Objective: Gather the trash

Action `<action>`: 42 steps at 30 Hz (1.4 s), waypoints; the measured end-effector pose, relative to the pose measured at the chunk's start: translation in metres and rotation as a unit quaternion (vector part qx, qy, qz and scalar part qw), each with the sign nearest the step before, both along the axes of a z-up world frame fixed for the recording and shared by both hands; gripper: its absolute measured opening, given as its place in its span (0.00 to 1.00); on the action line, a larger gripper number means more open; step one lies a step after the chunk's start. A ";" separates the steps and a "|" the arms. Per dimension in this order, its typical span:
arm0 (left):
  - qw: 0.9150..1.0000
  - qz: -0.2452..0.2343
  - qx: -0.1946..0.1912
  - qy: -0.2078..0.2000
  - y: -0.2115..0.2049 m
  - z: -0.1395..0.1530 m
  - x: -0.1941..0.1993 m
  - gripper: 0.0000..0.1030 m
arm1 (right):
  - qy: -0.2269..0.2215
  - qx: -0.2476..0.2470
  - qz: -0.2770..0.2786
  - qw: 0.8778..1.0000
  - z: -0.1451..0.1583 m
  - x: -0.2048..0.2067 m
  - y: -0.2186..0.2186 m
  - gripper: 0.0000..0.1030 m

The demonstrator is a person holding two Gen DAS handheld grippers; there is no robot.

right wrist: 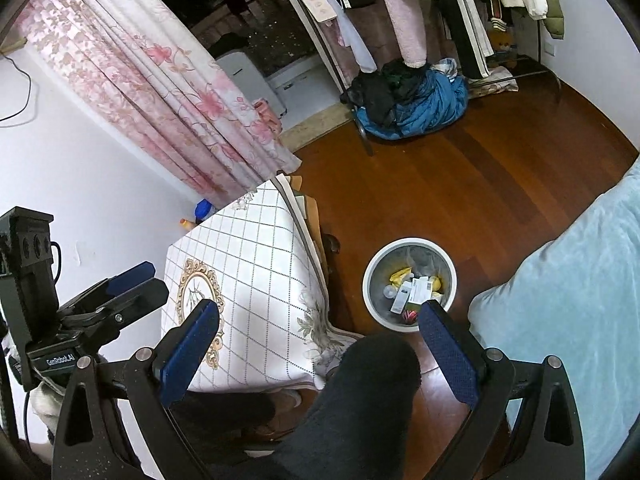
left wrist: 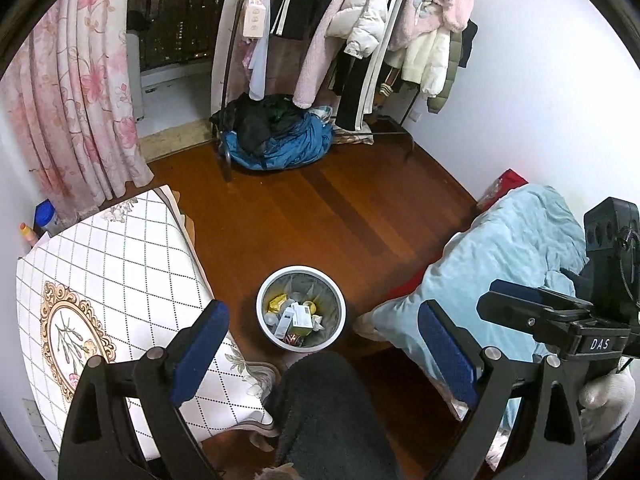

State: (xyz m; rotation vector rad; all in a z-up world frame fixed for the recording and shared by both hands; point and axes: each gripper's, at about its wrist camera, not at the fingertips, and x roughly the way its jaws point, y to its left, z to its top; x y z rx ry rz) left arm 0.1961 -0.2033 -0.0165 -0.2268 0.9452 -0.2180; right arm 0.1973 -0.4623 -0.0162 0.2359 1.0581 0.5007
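On the brown wooden floor (left wrist: 320,208), at 6 o'clock in the left wrist view, found a round white waste bin (left wrist: 301,270) with a grey liner, standing upright. Saw the trash inside it: a crumpled yellow wrapper (left wrist: 279,302), small white cartons (left wrist: 298,316) and other bits too small to tell apart. Held the left gripper (left wrist: 324,308) spread wide above the bin, its blue-padded fingers (left wrist: 200,356) at 7 and 5 o'clock, grasping nothing. Held the right gripper (right wrist: 319,306) likewise released and empty, with the bin at 5 o'clock in that view, partly behind the right-hand finger. Noted a table under a white checked cloth (left wrist: 120,272) at 9 o'clock of the bin and a pale blue fleece blanket (left wrist: 512,248) at 3 o'clock, both near it but apart from it. Noted a dark fleecy trouser leg (left wrist: 328,408) at 6 o'clock, just beside the bin. Saw at 12 o'clock, well apart, a heap of blue and black jackets (left wrist: 280,144) beneath hanging coats (left wrist: 360,28), and a pink floral curtain (left wrist: 80,100) at 10 o'clock.
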 end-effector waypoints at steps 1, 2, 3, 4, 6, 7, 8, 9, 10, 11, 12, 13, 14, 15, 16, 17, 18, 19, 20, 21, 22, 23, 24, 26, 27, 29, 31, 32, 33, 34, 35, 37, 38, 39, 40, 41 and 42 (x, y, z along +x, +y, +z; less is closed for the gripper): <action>1.000 0.000 0.000 0.000 0.000 0.000 -0.001 0.94 | 0.001 0.001 0.001 1.000 0.000 0.000 0.000 0.98; 1.000 0.001 0.000 0.001 0.001 0.000 -0.001 0.94 | 0.001 0.002 0.001 1.000 0.001 -0.001 0.000 0.98; 1.000 0.001 -0.001 0.001 0.002 0.000 -0.001 0.94 | 0.000 0.000 0.002 1.000 0.002 -0.001 0.001 0.98; 1.000 0.001 -0.001 0.001 0.002 0.001 -0.001 0.94 | 0.001 0.001 0.002 1.000 0.002 -0.001 0.001 0.98; 1.000 0.002 0.000 0.001 0.002 0.002 -0.002 0.94 | 0.001 0.000 0.002 1.000 0.002 -0.001 0.001 0.99; 1.000 0.002 -0.001 0.000 0.002 0.002 -0.002 0.94 | 0.001 -0.002 0.002 1.000 0.001 -0.001 0.001 0.99; 1.000 0.002 0.001 -0.001 0.003 0.002 -0.003 0.94 | 0.001 -0.002 0.002 1.000 0.001 -0.001 0.002 1.00; 1.000 0.002 0.001 -0.001 0.003 0.002 -0.003 0.94 | 0.001 -0.002 0.002 1.000 0.001 -0.001 0.002 1.00; 1.000 0.001 0.001 -0.003 0.003 0.002 -0.003 0.94 | 0.001 -0.002 0.002 1.000 0.001 -0.002 0.002 1.00; 1.000 0.003 0.001 -0.004 0.003 0.002 -0.003 0.94 | 0.001 -0.003 0.002 1.000 0.001 -0.002 0.002 1.00; 1.000 0.004 0.002 -0.004 0.004 0.002 -0.002 0.94 | 0.001 -0.002 0.001 1.000 0.001 -0.002 0.003 1.00; 1.000 0.004 0.002 -0.004 0.005 0.001 -0.002 0.94 | 0.001 -0.002 0.002 1.000 0.001 -0.002 0.003 1.00; 1.000 0.005 0.002 -0.005 0.005 0.001 -0.003 0.95 | 0.001 -0.003 0.002 1.000 0.001 -0.002 0.003 1.00; 1.000 0.005 0.003 -0.006 0.005 0.001 -0.003 1.00 | 0.000 -0.004 0.002 1.000 0.000 -0.001 0.003 1.00; 1.000 0.003 0.002 -0.007 0.005 0.001 -0.003 1.00 | 0.000 -0.004 0.002 1.000 0.000 -0.001 0.003 1.00; 1.000 0.003 0.003 -0.007 0.004 0.002 -0.003 1.00 | 0.001 -0.004 0.002 1.000 0.000 -0.001 0.003 1.00; 1.000 0.002 0.003 -0.007 0.004 0.001 -0.002 1.00 | 0.000 -0.005 0.003 1.000 0.000 -0.001 0.003 1.00; 1.000 0.001 0.002 -0.007 0.004 0.001 -0.002 1.00 | 0.000 -0.006 0.002 1.000 0.000 -0.001 0.002 1.00; 1.000 -0.001 0.003 -0.007 0.004 0.001 -0.002 1.00 | 0.000 -0.006 0.002 1.000 0.000 -0.001 0.002 1.00; 1.000 -0.002 0.002 -0.006 0.003 0.001 -0.002 1.00 | 0.000 -0.007 0.003 1.000 0.000 0.000 0.001 1.00; 1.000 -0.004 0.001 -0.006 0.003 0.001 -0.002 1.00 | -0.001 -0.008 0.003 1.000 0.000 -0.001 0.000 1.00; 1.000 -0.004 0.001 -0.005 0.002 0.000 -0.001 1.00 | -0.001 -0.009 0.003 1.000 0.000 -0.001 0.000 1.00; 1.000 -0.005 0.000 -0.005 0.002 0.000 -0.002 1.00 | 0.000 -0.009 0.003 1.000 0.000 -0.001 -0.002 1.00; 1.000 -0.007 -0.001 -0.004 0.001 0.000 -0.002 1.00 | 0.000 -0.010 0.003 1.000 0.000 -0.002 -0.003 1.00; 1.000 -0.008 -0.001 -0.005 0.001 0.000 -0.003 1.00 | 0.000 -0.010 0.002 1.000 0.000 -0.002 -0.003 1.00; 1.000 -0.009 -0.002 -0.004 0.000 0.001 -0.002 1.00 | 0.001 -0.012 0.002 1.000 0.001 -0.002 -0.005 1.00; 1.000 -0.010 -0.003 -0.003 0.000 0.001 -0.003 1.00 | 0.001 -0.012 0.003 1.000 0.001 -0.002 -0.005 1.00; 1.000 -0.010 -0.003 -0.004 0.000 0.001 -0.003 1.00 | 0.001 -0.013 0.003 1.000 0.001 -0.002 -0.006 1.00; 1.000 -0.010 -0.004 -0.004 0.000 0.001 -0.002 1.00 | 0.000 -0.013 0.002 1.000 0.001 -0.002 -0.006 1.00; 1.000 -0.010 -0.004 -0.003 0.000 0.001 -0.002 1.00 | 0.000 -0.013 0.002 1.000 0.002 -0.003 -0.007 1.00; 1.000 -0.011 -0.005 -0.004 0.000 0.001 -0.002 1.00 | -0.001 -0.013 0.003 1.000 0.002 -0.003 -0.008 1.00; 1.000 -0.011 -0.005 -0.004 -0.001 0.001 -0.002 1.00 | 0.000 -0.013 0.002 1.000 0.002 -0.004 -0.008 1.00; 1.000 -0.011 -0.005 -0.004 -0.001 0.001 -0.002 1.00 | 0.000 -0.013 0.002 1.000 0.002 -0.004 -0.008 1.00; 1.000 -0.012 -0.006 -0.004 -0.001 0.001 -0.002 1.00 | -0.001 -0.014 0.002 1.000 0.002 -0.004 -0.008 1.00; 1.000 -0.012 -0.006 -0.005 -0.001 0.001 -0.002 1.00 | -0.001 -0.013 0.002 1.000 0.002 -0.004 -0.007 1.00; 1.000 -0.011 -0.005 -0.004 -0.001 0.001 -0.002 1.00 | -0.001 -0.013 0.003 1.000 0.002 -0.005 -0.009 1.00; 1.000 -0.012 -0.005 -0.004 -0.001 0.001 -0.003 1.00 | 0.000 -0.013 0.003 1.000 0.002 -0.005 -0.009 1.00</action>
